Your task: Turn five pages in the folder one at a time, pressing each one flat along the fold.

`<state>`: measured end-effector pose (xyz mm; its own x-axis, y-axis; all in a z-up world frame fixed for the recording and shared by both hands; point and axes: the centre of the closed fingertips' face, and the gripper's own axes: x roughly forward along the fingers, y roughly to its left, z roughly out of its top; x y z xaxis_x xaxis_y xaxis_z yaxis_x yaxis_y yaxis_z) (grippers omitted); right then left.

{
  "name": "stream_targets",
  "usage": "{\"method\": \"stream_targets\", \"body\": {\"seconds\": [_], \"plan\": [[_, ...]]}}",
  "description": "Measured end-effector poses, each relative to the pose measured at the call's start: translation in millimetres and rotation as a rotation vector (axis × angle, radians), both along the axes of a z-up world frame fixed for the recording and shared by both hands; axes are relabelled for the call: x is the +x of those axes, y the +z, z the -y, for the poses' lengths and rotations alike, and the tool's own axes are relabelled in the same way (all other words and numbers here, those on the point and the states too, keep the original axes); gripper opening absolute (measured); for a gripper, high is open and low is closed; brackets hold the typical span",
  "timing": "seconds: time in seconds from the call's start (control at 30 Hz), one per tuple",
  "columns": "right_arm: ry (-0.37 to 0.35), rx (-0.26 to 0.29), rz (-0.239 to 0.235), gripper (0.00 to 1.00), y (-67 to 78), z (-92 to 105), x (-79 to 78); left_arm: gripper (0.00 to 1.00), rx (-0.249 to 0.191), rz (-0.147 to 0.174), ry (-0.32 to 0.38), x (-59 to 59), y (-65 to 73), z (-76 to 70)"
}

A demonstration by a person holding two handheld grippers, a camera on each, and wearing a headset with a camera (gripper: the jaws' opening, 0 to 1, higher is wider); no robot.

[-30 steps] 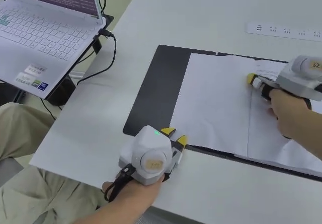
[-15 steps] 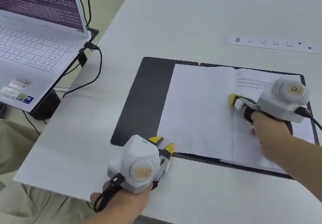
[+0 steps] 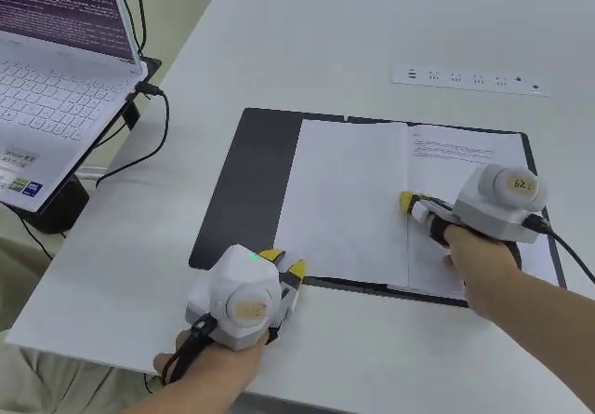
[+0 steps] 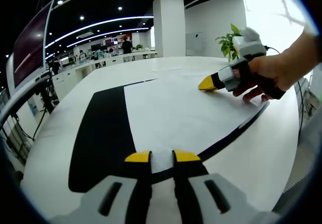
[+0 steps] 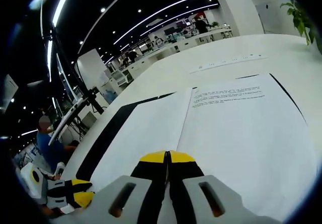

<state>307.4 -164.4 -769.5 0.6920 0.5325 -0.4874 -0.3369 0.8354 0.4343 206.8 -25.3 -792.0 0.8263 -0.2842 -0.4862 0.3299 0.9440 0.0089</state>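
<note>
A black folder (image 3: 246, 186) lies open on the white table, a blank turned page (image 3: 349, 200) on its left side and a printed page (image 3: 465, 149) on its right. My right gripper (image 3: 409, 202) is shut, its yellow tips pressed on the paper at the fold, about halfway down. Its own view has the shut tips (image 5: 167, 157) on the crease between both pages. My left gripper (image 3: 284, 265) rests at the folder's near edge by the blank page's bottom corner. Its jaws (image 4: 162, 157) stand slightly open with nothing between them. The right gripper (image 4: 206, 84) appears ahead of it.
An open laptop (image 3: 46, 88) sits on a lower stand at the far left, its black cable (image 3: 149, 144) trailing by the table edge. A white power strip (image 3: 469, 79) lies beyond the folder. The table's near edge is just behind the left gripper.
My right gripper has slid along the fold from near the page's top toward the middle. The left gripper stays at the folder's near edge. The head camera has shifted.
</note>
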Motion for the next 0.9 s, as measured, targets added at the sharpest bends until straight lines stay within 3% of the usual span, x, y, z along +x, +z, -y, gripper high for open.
{"method": "stream_targets", "body": {"seconds": [0.27,0.3,0.43,0.9], "plan": [[0.028,-0.006,0.006,0.00,-1.4,-5.7,-23.7,0.15,-0.005,0.004,0.003,0.0,0.2,-0.3],[0.035,-0.006,-0.017,0.00,-5.3,-6.3,-25.6,0.15,-0.006,0.004,0.003,-0.1,0.3,-0.3],[0.047,-0.014,-0.019,0.00,-10.0,-6.3,-37.8,0.15,-0.008,0.004,0.003,-1.0,1.3,-0.6],[0.027,0.021,-0.054,0.00,-12.0,-0.1,-69.8,0.15,-0.005,0.001,-0.002,-2.1,3.3,0.0]]}}
